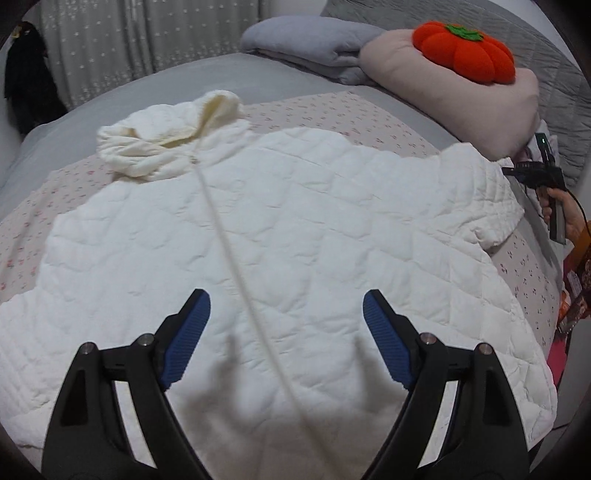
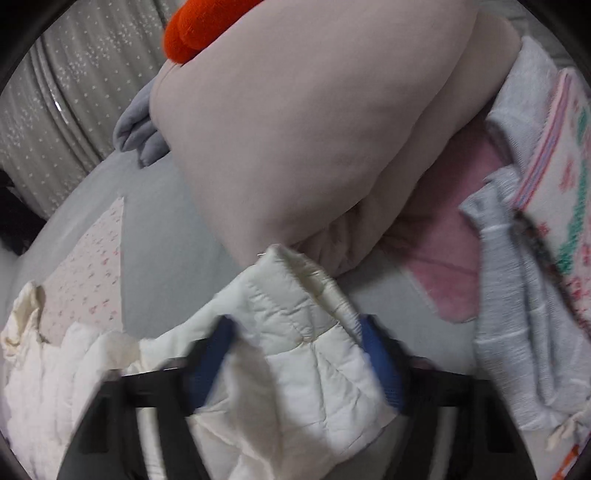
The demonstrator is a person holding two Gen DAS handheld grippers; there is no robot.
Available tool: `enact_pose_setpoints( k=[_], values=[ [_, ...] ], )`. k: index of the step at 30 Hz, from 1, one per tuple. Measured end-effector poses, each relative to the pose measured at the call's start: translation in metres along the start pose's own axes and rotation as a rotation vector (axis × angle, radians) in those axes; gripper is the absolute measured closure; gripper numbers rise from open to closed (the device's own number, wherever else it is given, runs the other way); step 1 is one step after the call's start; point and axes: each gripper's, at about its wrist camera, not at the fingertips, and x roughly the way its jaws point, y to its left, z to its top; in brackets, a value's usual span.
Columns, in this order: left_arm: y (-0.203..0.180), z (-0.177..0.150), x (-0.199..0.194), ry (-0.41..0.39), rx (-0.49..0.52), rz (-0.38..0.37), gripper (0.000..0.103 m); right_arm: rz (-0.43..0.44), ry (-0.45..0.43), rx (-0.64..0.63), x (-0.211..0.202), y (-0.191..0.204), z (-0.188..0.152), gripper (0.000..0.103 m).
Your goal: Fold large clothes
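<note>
Starting out: jacket [image 1: 280, 229] flat, unfolded; left gripper [image 1: 286, 314] spread, empty; right gripper [image 2: 295, 354] pinching sleeve [image 2: 291, 314].

Grey bed [image 1: 258, 79], dotted curtain [image 1: 147, 33], pink pillow [image 1: 461, 96]

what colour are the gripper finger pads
Blue, ribbed pads; clearest in the left wrist view.

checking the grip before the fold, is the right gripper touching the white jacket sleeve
Touching. The right wrist view shows the right gripper with the white jacket sleeve between its blue fingers.
</note>
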Motion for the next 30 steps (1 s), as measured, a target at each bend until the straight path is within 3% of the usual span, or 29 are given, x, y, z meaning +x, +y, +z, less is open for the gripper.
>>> enact_pose_setpoints(
  k=[1, 4, 7, 9, 11, 14, 16, 17, 18, 21, 25, 30],
  values=[
    [-0.014, 0.003, 0.004, 0.002, 0.010, -0.015, 0.018, 0.008, -0.019, -0.009, -0.008, 0.005, -0.002, 0.097],
    [-0.042, 0.015, 0.012, -0.045, 0.026, -0.104, 0.018, -0.101, -0.126, -0.076, -0.048, 0.018, -0.008, 0.098],
    [-0.061, 0.016, 0.026, -0.082, 0.016, -0.220, 0.018, -0.327, -0.171, -0.074, -0.074, 0.013, -0.009, 0.098],
    [-0.064, 0.007, 0.051, -0.052, -0.029, -0.273, 0.018, -0.412, -0.141, -0.074, -0.067, 0.005, -0.008, 0.098],
    [-0.065, -0.006, 0.070, -0.027, -0.039, -0.264, 0.018, -0.471, -0.087, -0.071, -0.047, -0.002, -0.012, 0.098],
    [-0.073, -0.007, 0.066, -0.051, -0.009, -0.235, 0.018, -0.559, 0.011, -0.109, -0.006, -0.009, -0.027, 0.095],
    [-0.075, -0.007, 0.064, -0.048, -0.009, -0.221, 0.018, -0.637, -0.032, -0.169, 0.001, 0.002, -0.036, 0.091],
    [-0.075, -0.006, 0.060, -0.041, -0.009, -0.208, 0.018, -0.690, -0.041, -0.181, 0.000, 0.010, -0.038, 0.082],
    [-0.075, -0.005, 0.056, -0.032, -0.006, -0.203, 0.018, -0.734, -0.049, -0.192, -0.003, 0.019, -0.039, 0.067],
    [-0.065, -0.003, 0.035, -0.044, 0.024, -0.180, 0.018, -0.680, -0.157, -0.234, -0.033, 0.051, -0.044, 0.034],
    [-0.027, 0.000, 0.012, -0.112, 0.035, -0.088, 0.018, -0.503, -0.239, -0.314, -0.071, 0.117, -0.054, 0.022],
    [0.048, 0.003, 0.004, -0.123, -0.117, 0.044, 0.018, -0.183, -0.164, -0.430, -0.076, 0.208, -0.086, 0.018]
  ],
)
